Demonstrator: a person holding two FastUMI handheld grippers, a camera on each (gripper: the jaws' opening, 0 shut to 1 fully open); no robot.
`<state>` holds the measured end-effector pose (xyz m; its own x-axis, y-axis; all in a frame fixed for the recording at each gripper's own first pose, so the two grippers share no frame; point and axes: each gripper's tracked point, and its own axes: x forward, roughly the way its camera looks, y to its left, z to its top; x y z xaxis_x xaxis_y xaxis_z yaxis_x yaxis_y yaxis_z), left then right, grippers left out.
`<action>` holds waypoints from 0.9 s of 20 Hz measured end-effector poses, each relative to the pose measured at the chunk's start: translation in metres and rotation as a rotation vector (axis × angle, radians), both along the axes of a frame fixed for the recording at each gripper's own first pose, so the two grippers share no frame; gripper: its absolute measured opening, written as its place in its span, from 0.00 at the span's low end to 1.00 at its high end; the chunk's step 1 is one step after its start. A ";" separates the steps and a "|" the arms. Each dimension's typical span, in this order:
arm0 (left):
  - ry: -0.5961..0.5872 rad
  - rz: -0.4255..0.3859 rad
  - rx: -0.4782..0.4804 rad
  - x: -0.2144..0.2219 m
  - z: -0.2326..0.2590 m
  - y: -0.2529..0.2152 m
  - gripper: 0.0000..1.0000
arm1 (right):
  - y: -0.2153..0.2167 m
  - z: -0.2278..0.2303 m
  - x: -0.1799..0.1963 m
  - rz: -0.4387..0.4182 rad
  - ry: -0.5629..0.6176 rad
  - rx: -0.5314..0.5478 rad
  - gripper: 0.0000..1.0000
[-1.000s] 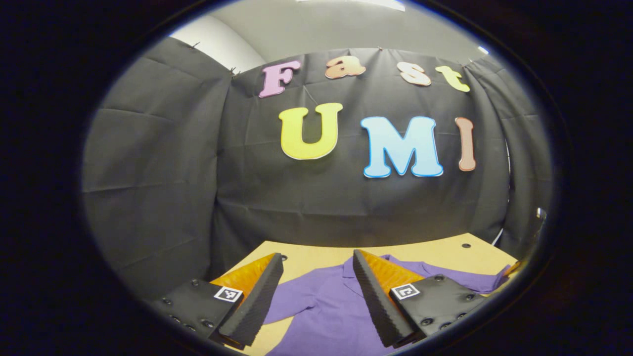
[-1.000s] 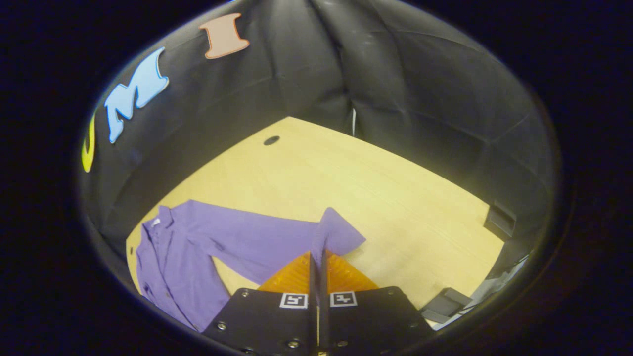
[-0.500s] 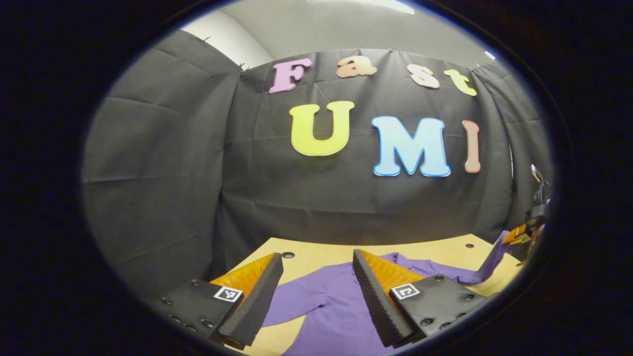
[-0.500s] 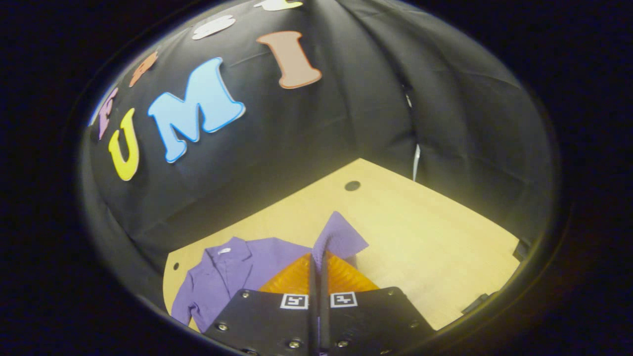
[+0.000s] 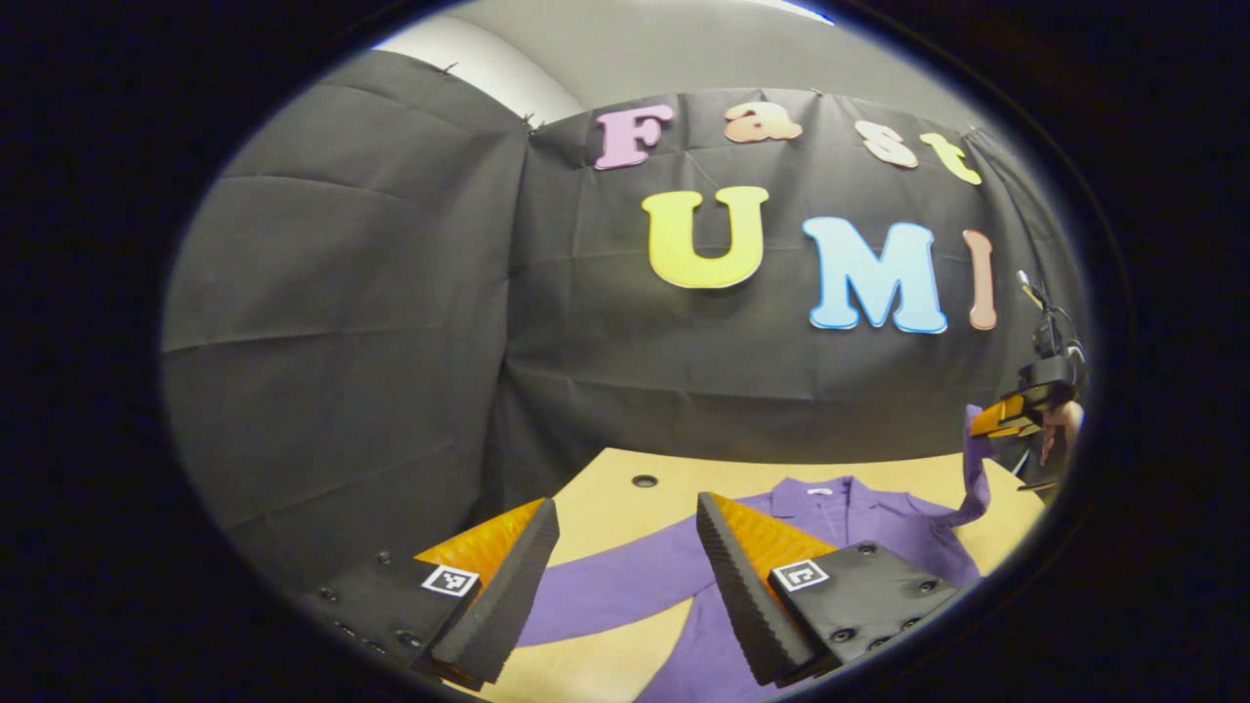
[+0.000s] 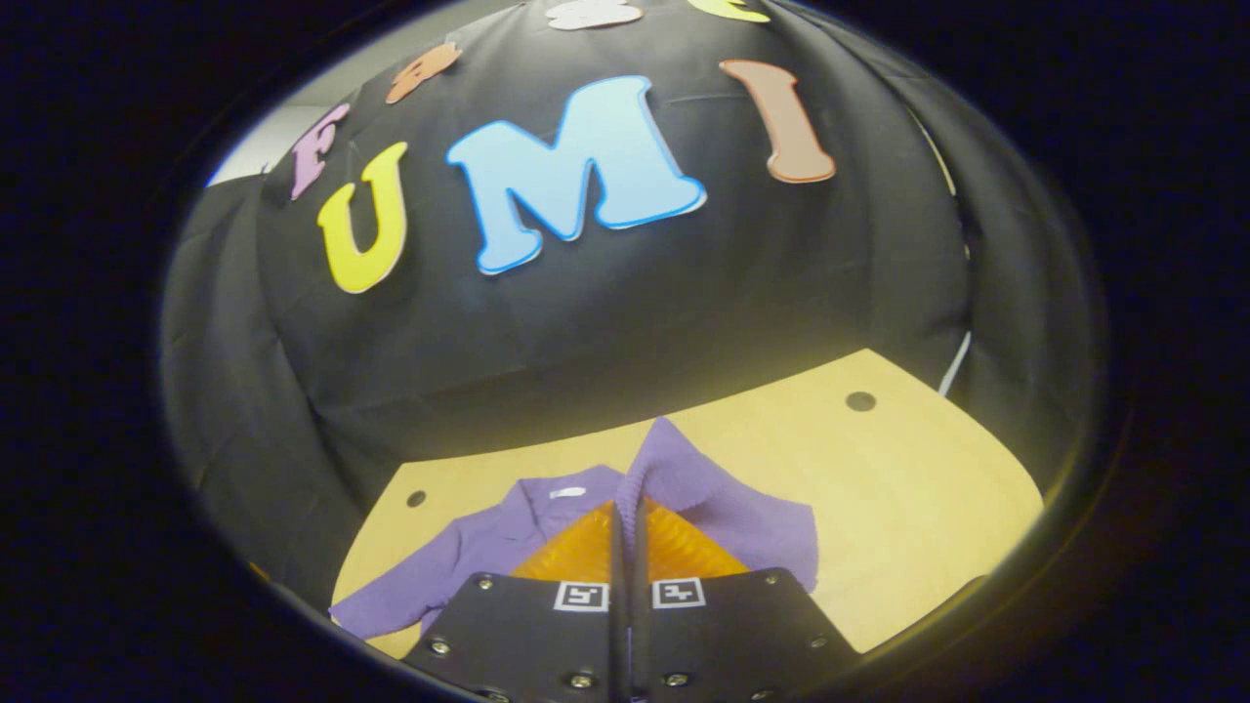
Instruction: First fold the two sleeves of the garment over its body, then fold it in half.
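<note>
Black cloth backs the bench where the purple garment lies; right tool, clamped on its sleeve, should lay it flat across the body; left tool gapes empty.

My left gripper hovers above the table with its fingers spread wide and nothing between them. My right gripper has its fingers pressed together, pinching the purple sleeve. In the left gripper view, the right gripper sits raised at the far right, a hand behind it
</note>
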<state>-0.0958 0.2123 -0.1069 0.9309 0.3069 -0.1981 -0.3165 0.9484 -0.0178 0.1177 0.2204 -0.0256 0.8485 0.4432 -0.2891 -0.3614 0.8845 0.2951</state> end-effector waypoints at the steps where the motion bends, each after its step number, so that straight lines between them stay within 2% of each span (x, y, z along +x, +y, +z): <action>1: 0.007 0.021 0.002 -0.007 -0.003 0.008 0.94 | 0.019 -0.002 -0.003 0.031 -0.003 -0.019 0.02; 5: 0.027 0.089 0.002 -0.032 -0.013 0.037 0.94 | 0.094 -0.022 -0.012 0.161 0.000 -0.098 0.02; 8: 0.053 0.122 0.012 -0.039 -0.023 0.050 0.94 | 0.131 -0.053 -0.016 0.222 0.026 -0.179 0.02; 12: 0.069 0.143 0.016 -0.040 -0.031 0.063 0.94 | 0.159 -0.094 -0.022 0.266 0.090 -0.252 0.03; 16: 0.092 0.160 0.003 -0.036 -0.049 0.071 0.94 | 0.174 -0.112 -0.032 0.314 0.101 -0.283 0.07; 18: 0.103 0.163 -0.004 -0.032 -0.057 0.072 0.94 | 0.175 -0.106 -0.037 0.326 0.066 -0.292 0.53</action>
